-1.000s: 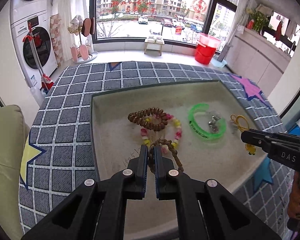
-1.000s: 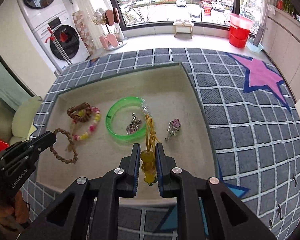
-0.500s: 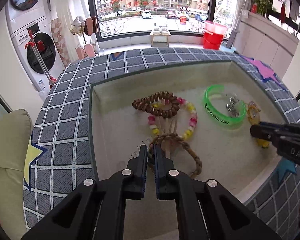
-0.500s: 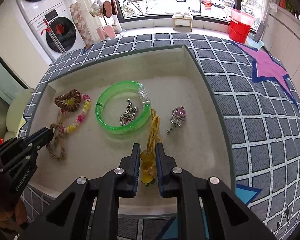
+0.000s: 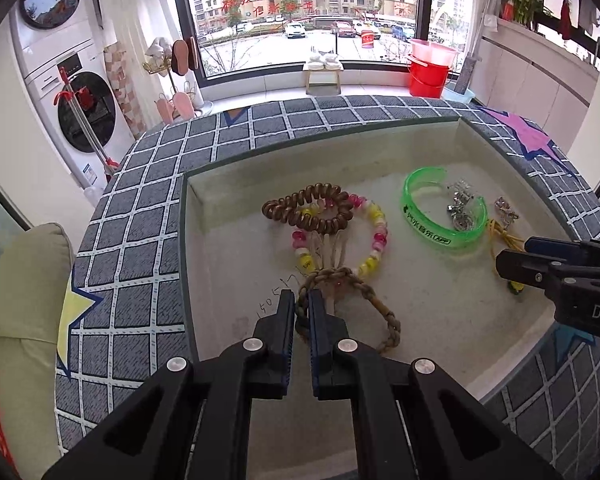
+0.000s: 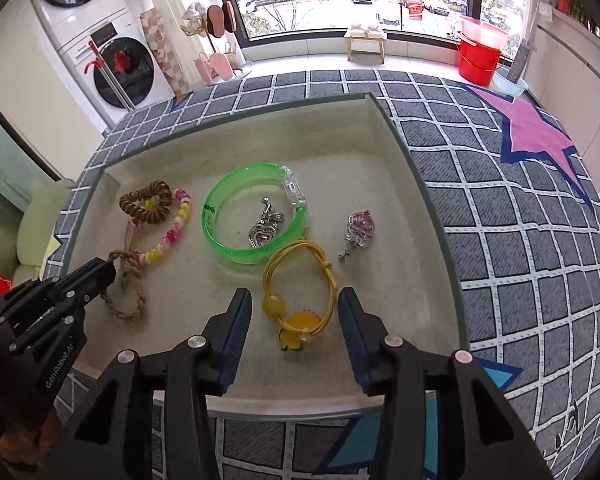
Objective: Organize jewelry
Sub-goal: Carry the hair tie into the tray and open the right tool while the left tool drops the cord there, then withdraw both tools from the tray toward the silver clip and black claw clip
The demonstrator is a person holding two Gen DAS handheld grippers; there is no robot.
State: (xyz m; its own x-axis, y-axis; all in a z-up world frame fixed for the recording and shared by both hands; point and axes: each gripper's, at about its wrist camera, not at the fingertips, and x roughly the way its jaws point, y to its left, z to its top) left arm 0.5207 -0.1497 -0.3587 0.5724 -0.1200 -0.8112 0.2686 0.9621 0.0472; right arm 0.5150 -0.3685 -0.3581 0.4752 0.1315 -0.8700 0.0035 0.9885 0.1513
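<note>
Tray [image 6: 400, 152]: right gripper [image 6: 296, 308] now open, yellow bracelet [image 6: 300, 280] released, apparently.

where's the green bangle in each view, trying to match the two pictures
Left wrist view: green bangle at upper right of the tray, beyond the right tongs.
Right wrist view: green bangle at tray centre, beyond the open right tongs.
Shared landmark: the brown coil hair tie, left of the bangle in both.

Six jewelry pieces [image 6: 256, 216] inside beige tray [image 6: 404, 208]

Daylight through a wide window [image 5: 308, 16]; stacked washing machines [image 5: 76, 92] left, red bucket [image 5: 430, 70] right.
</note>
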